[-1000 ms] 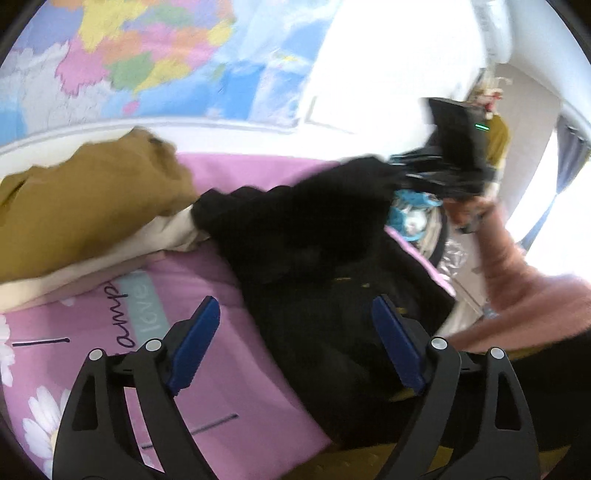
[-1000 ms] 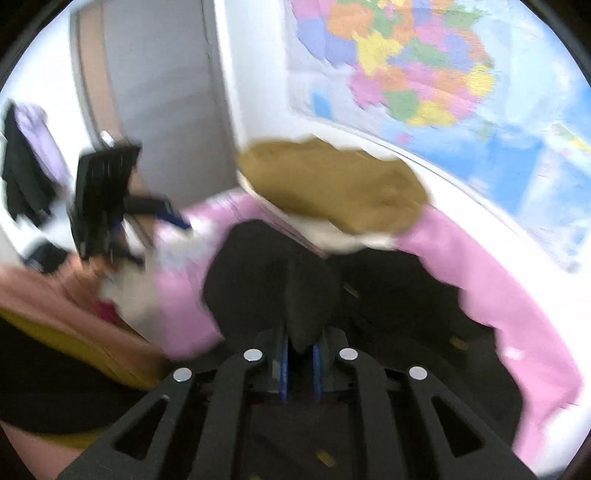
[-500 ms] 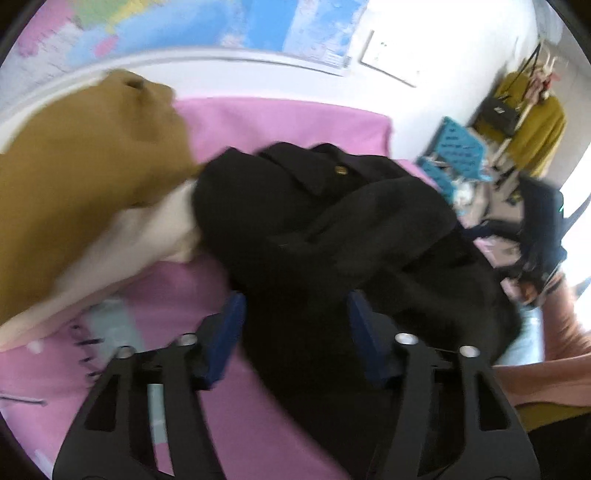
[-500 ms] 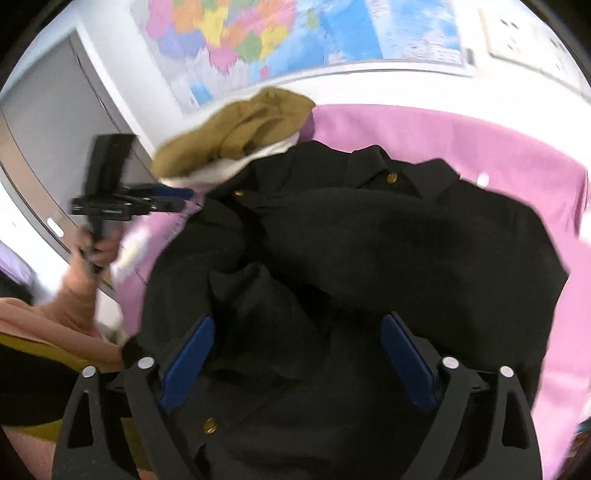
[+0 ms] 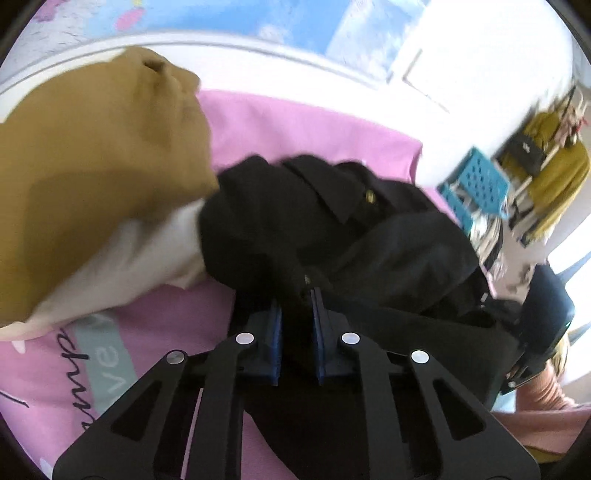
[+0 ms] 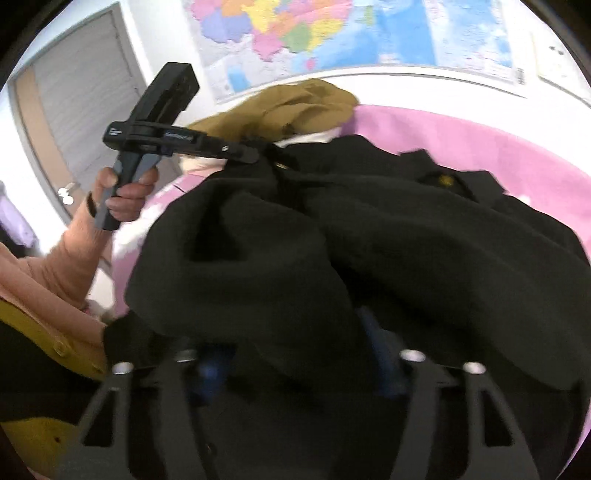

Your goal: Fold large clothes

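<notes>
A black coat (image 5: 369,236) with gold buttons lies crumpled on the pink bed sheet (image 5: 295,125). My left gripper (image 5: 295,299) is at its near left edge. Its jaws are closing, and the blue pads pinch a fold of the black cloth. The right wrist view shows the same coat (image 6: 406,240) and the left gripper (image 6: 258,153) biting its far edge, held by a hand (image 6: 122,192). My right gripper (image 6: 295,354) sits low over the coat's near side. Its jaws are closing too, a thick fold bulges between them, and cloth hides the fingertips.
A mustard garment (image 5: 92,166) on a cream one (image 5: 129,254) is piled at the bed's far left, touching the coat. A map (image 6: 314,33) hangs on the wall behind. A blue plastic crate (image 5: 476,184) and hanging clothes stand past the bed's right end. A grey door (image 6: 74,110) is at the left.
The left gripper moved onto the coat's edge and its jaws closed on the cloth. The right gripper let go of its fold, sank onto the coat, and its wide jaws have narrowed.
</notes>
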Demonstrator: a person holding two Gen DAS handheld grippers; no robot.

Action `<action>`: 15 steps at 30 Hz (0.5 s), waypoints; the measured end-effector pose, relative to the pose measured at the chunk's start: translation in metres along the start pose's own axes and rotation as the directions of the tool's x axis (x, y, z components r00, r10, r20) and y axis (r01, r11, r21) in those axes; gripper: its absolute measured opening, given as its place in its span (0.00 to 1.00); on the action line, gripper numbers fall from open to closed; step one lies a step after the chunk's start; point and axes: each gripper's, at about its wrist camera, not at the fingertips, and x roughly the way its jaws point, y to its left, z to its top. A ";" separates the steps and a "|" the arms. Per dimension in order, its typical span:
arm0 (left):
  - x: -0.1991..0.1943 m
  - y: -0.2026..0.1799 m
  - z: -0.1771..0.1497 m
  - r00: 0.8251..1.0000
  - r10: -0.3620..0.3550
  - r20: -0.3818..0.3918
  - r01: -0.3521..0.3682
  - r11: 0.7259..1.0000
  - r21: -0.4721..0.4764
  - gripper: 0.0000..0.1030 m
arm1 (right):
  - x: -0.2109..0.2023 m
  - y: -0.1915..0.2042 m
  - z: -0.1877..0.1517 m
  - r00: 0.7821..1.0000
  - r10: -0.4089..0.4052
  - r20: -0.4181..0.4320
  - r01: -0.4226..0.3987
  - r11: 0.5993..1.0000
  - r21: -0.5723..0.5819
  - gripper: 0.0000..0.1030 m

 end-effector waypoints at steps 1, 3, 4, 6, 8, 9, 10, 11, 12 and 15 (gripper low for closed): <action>-0.003 0.003 0.002 1.000 0.008 0.006 -0.007 1.000 -0.014 0.12 | 0.001 0.000 0.004 1.000 0.027 -0.002 -0.027 1.000 0.002 0.18; -0.007 0.008 0.007 0.999 0.032 0.023 -0.031 0.998 -0.046 0.09 | -0.009 -0.003 0.013 1.000 0.023 0.013 -0.023 1.000 0.006 0.17; -0.009 0.010 0.009 0.999 0.040 0.036 -0.038 0.998 -0.059 0.09 | -0.020 -0.008 0.019 1.000 0.012 0.025 -0.013 1.000 0.023 0.17; -0.014 0.016 0.015 0.997 0.043 0.057 -0.037 0.995 -0.098 0.08 | -0.046 -0.021 0.029 0.998 -0.007 0.063 0.003 0.998 0.059 0.17; -0.016 0.018 0.021 0.996 0.009 0.085 0.002 0.992 -0.126 0.09 | -0.076 -0.039 0.040 0.994 -0.072 0.076 0.065 0.994 0.091 0.17; -0.016 0.017 0.022 0.995 -0.020 0.096 0.032 0.990 -0.134 0.11 | -0.085 -0.045 0.043 0.992 -0.101 0.073 0.094 0.991 0.098 0.17; -0.014 0.013 0.024 0.994 -0.031 0.105 0.044 0.991 -0.127 0.12 | -0.094 -0.054 0.047 0.989 -0.136 0.061 0.129 0.986 0.109 0.17; -0.011 0.008 0.026 0.994 -0.009 0.111 0.021 0.993 -0.113 0.13 | -0.097 -0.060 0.050 0.987 -0.152 0.042 0.147 0.983 0.112 0.17; -0.006 0.002 0.027 0.993 0.022 0.113 -0.011 0.995 -0.096 0.14 | -0.096 -0.069 0.053 0.982 -0.188 0.000 0.187 0.976 0.112 0.20; 0.014 -0.009 0.030 0.991 0.101 0.092 -0.094 0.993 -0.069 0.18 | -0.079 -0.098 0.052 0.955 -0.268 -0.127 0.286 0.946 0.155 0.58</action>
